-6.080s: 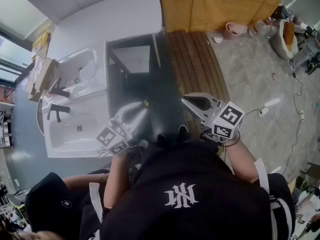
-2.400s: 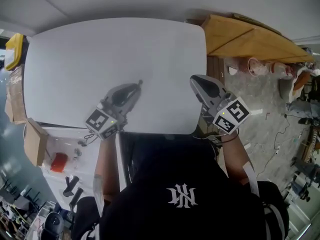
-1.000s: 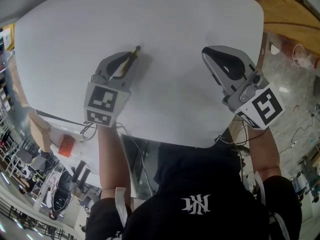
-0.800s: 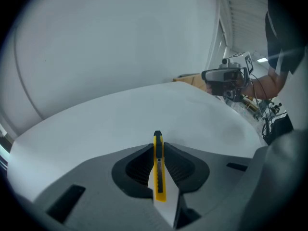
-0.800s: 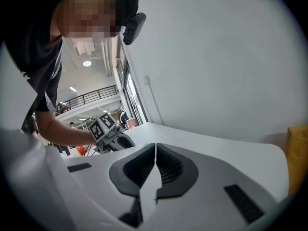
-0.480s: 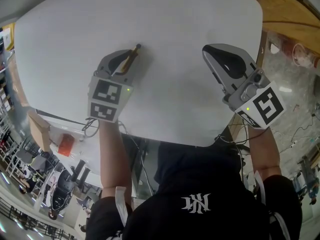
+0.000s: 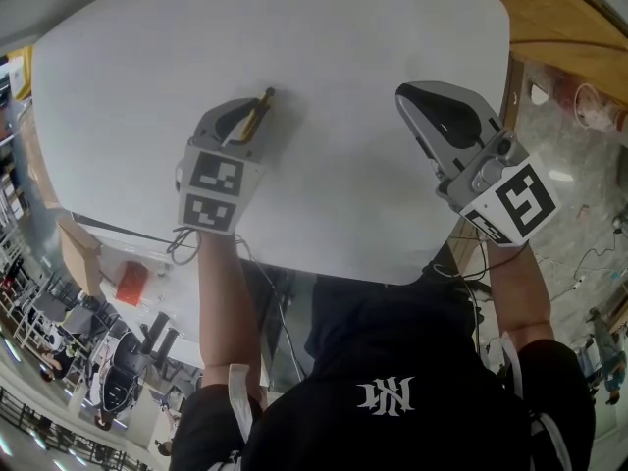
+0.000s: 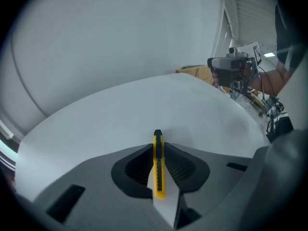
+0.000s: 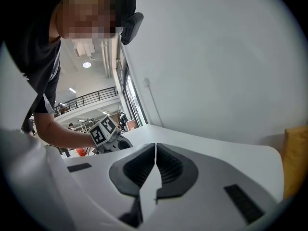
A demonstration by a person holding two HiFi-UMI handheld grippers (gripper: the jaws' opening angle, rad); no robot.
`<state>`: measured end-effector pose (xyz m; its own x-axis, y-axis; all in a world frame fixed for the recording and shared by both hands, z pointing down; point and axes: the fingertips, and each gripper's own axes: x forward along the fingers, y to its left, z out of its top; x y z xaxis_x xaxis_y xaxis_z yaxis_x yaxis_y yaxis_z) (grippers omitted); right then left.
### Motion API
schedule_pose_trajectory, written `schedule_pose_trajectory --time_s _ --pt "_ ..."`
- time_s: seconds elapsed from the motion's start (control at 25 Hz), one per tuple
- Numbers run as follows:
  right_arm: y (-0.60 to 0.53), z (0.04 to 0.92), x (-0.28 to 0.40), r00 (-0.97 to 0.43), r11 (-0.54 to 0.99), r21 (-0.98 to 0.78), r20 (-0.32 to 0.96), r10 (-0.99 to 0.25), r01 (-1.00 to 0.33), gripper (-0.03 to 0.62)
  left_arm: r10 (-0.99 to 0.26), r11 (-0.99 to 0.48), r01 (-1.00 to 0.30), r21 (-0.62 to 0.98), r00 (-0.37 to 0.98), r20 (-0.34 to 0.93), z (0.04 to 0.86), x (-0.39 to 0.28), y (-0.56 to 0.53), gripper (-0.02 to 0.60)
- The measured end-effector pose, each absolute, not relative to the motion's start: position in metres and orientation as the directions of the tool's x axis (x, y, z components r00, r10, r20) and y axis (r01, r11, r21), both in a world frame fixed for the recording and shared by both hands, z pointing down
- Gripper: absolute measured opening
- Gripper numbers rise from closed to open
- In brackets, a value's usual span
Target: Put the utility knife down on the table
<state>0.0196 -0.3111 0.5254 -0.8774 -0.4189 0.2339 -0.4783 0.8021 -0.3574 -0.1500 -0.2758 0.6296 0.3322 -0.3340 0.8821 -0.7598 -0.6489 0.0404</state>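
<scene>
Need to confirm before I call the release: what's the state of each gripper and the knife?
Left gripper: shut on the utility knife.
Utility knife: clamped between the left jaws, tip pointing forward over the table, not yet released.
Right gripper: shut, nothing between its jaws.

White rounded table (image 7: 324, 165); wooden board (image 7: 564, 18) beside it; grey floor (image 7: 589, 165); plain white wall (image 8: 120, 32); tall windows (image 9: 126, 97).

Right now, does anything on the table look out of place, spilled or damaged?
Nothing stands out. The left gripper holds the knife straight in its jaws over the white table; the right gripper is shut and empty.
</scene>
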Motion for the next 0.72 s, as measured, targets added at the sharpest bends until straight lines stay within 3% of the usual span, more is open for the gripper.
schedule_pose_trajectory --time_s 0.52,0.72 --pt "-0.309 0.514 0.02 -0.877 0.81 -0.339 0.23 -0.422 -0.478 0.006 -0.368 -0.63 -0.776 0.024 0.326 0.871 0.611 -0.152 -0.278 0.064" --pt "-0.308 0.492 0.017 -0.881 0.822 -0.322 0.224 -0.416 -0.47 0.006 -0.422 -0.613 -0.789 0.025 0.354 0.835 0.581 -0.153 -0.281 0.032"
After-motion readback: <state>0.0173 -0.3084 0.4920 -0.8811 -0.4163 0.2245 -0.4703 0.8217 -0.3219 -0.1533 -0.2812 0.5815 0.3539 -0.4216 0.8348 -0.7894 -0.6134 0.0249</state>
